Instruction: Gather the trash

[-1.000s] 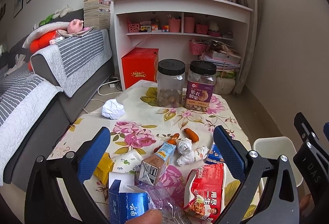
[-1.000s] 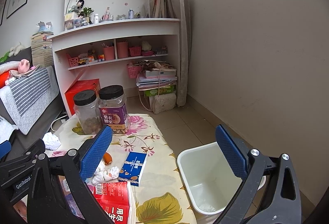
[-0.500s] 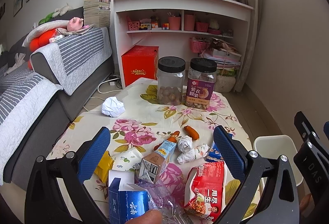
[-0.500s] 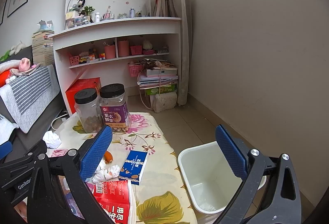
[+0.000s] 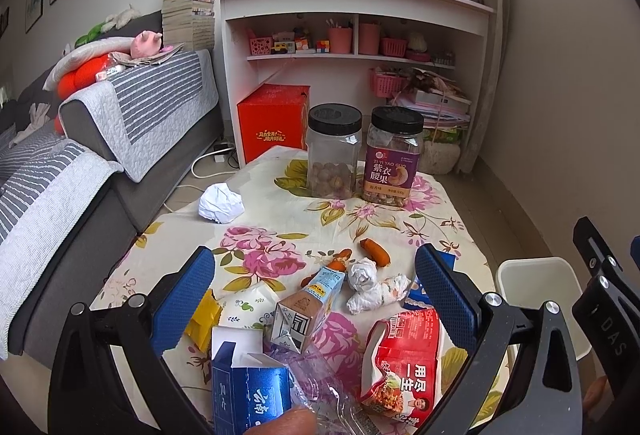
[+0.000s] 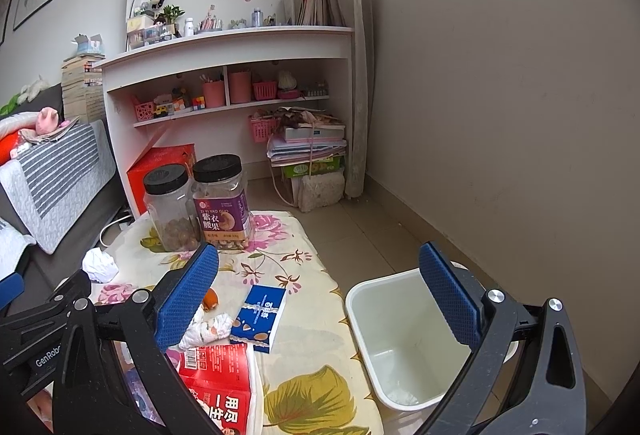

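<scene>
On the low table with its floral cloth, litter is scattered: a crumpled white paper ball, a small brown-and-blue drink carton, a red snack bag and a blue cardboard box. Beside the table stands a white plastic bin. Left gripper and right gripper both hang spread wide, holding nothing

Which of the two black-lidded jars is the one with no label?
The clear jar, on the left in the left wrist view; only nuts fill its bottom. The purple-labelled jar stands at its right.
</scene>
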`<state>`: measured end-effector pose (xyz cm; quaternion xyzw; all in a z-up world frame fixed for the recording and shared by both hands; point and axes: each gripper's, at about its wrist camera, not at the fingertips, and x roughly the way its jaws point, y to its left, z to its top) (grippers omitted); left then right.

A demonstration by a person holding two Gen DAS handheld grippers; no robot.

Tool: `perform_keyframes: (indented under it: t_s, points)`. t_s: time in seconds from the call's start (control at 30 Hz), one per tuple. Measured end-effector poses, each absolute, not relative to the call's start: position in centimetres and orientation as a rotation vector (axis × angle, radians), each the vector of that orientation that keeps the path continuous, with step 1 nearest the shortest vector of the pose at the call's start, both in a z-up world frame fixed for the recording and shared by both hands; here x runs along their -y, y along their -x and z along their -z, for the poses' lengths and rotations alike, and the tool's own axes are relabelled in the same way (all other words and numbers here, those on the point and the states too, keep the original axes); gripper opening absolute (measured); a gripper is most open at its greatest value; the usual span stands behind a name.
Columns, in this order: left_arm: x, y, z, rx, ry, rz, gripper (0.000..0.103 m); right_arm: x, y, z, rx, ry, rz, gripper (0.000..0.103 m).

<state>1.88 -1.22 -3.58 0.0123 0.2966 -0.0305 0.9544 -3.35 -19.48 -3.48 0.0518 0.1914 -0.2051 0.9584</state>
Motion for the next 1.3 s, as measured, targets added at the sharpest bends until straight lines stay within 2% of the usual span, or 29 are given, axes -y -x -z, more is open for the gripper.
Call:
perform_keyframes:
  t_s: [0.63,1.0,1.13,1.3]
  points:
    - [1.3,-2.5,6.1,-0.753,-0.07,0.033,0.097,19.6,2.4,6.0,-0.552,-0.128,0.379,0.096]
    - [-1.9,-5.6,10.6,-1.032,-0.126,0.004,0.097,20.2,0.0,9.8,-0.818,-0.225,0.286,0.096]
    - [-5.2,-7.8,12.5,-1.135,-0.047,-0.003,0.097,20.3,-1.0,11.2,-0.909,-0.296,0.245,0.096]
    - [-10.2,-10.7,14.5,-1.252,0.231,-0.018,0.097,19.9,-1.7,11.9,-0.943,-0.319,0.231,0.096]
